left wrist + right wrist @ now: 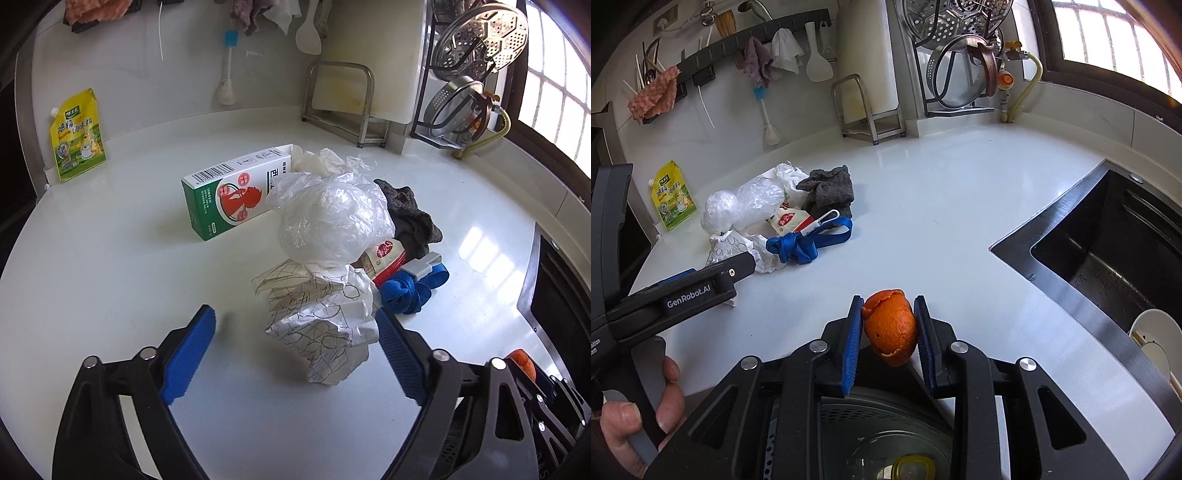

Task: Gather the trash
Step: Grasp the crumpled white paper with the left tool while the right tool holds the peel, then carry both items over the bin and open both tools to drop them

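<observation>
On the white counter lies a heap of trash. A crumpled paper with line drawings is nearest, and my left gripper stands open around it, its left pad well clear of the paper. Behind the paper are a clear plastic bag, a green and white carton, a red and white packet and white tissue. My right gripper is shut on an orange peel, held above the counter's near edge.
A grey cloth and a blue strap with a white clip lie in the heap. A yellow pouch leans on the wall at the left. A dark sink is at the right. A round grey container shows below the right gripper.
</observation>
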Motion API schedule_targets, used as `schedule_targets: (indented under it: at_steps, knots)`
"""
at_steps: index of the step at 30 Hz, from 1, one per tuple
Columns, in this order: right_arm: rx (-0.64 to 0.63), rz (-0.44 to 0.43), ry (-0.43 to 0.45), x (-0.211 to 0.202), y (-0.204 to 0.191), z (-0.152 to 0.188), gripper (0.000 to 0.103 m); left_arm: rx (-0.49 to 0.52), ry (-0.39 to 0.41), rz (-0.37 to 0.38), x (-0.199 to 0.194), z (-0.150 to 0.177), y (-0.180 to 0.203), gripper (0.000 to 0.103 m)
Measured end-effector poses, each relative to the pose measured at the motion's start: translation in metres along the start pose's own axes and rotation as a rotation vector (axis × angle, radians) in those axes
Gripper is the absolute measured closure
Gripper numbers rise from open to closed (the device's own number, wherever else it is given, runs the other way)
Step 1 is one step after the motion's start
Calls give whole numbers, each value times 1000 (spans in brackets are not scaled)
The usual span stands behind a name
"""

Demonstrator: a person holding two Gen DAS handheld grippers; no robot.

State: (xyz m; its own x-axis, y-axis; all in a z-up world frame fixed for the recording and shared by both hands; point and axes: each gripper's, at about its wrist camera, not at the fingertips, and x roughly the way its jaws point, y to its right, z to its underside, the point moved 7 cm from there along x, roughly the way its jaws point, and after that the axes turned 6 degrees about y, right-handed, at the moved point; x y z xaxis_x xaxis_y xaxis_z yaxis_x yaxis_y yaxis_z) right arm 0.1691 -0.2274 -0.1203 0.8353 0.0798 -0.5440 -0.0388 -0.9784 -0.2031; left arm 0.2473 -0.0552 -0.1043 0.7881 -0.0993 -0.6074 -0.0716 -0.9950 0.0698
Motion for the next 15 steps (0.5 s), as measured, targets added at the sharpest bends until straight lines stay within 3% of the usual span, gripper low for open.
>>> schedule_targets:
  at_steps: [4,9,15]
  knots:
    - [2,-9,2,-2,-1,2,76,-32,-21,14,2,5,-5,54]
    - [1,-22,0,-6,-5,5,76,-48,-17,33,-11,7,-14,63]
    - [-12,-33,4,-17,-11,10,76,-15,-13,18,-35,19,-22,65]
